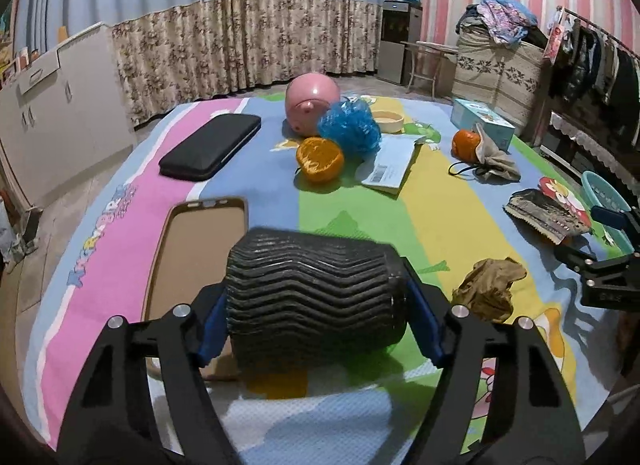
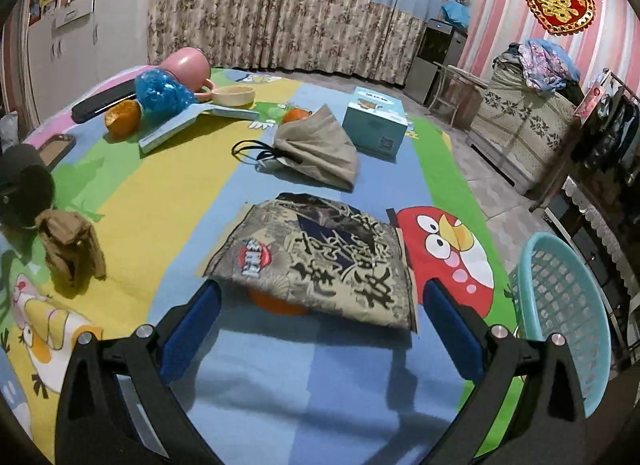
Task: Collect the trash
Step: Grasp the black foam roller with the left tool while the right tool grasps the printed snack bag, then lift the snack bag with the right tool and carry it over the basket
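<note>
In the left wrist view my left gripper (image 1: 316, 305) is shut on a black ribbed roll (image 1: 316, 289), with a blue pad pressed against each end, low over the colourful mat. A crumpled brown paper (image 1: 488, 289) lies just to its right, also visible as the brown paper (image 2: 72, 249) in the right wrist view. My right gripper (image 2: 320, 297) stands open, its pads on either side of the near edge of a flat printed snack bag (image 2: 320, 257). An orange object (image 2: 280, 305) peeks out from under that bag. A teal basket (image 2: 568, 305) stands at the mat's right edge.
On the mat lie a tan phone case (image 1: 196, 253), a black pouch (image 1: 212, 145), two oranges (image 1: 320, 161), a blue mesh puff (image 1: 348, 125), a pink round toy (image 1: 312, 101), an envelope (image 1: 392, 165), a grey drawstring bag (image 2: 316, 149) and a light blue box (image 2: 376, 125).
</note>
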`<state>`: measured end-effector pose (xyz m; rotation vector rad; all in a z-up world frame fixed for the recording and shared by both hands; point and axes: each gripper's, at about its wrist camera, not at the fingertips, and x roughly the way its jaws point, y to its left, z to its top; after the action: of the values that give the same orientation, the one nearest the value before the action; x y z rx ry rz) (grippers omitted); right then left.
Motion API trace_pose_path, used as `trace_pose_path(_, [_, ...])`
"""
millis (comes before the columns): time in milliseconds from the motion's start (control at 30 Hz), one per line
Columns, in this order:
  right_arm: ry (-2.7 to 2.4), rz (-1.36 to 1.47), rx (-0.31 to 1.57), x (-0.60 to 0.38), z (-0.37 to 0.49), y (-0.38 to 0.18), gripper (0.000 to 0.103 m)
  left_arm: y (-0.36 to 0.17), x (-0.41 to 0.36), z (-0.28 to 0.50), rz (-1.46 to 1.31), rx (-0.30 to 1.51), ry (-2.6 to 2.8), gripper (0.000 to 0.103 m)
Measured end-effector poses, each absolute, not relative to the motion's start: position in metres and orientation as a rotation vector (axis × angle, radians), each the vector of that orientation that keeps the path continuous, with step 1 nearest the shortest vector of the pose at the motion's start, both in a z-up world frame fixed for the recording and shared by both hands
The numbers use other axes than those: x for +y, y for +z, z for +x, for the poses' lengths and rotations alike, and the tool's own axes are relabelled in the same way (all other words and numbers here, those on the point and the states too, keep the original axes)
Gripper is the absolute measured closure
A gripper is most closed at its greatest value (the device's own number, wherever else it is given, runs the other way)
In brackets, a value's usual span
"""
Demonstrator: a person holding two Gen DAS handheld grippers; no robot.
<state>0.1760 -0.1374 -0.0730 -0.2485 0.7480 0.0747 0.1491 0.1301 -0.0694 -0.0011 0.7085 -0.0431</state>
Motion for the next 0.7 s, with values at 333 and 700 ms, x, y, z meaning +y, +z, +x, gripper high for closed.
trace_pose_path(333, [0.159,-0.146,0.76,-0.153,0.198,-0.057,0.048,-0.059,0.132,0.156,-0.007,0.69,-0.049,0.031])
trace_pose_path(700, [0.252,-0.136,0.713,-0.16,0.185,-0.041,0.087,-0.044,0.13,0.161,-0.01,0.665,-0.025,0.031])
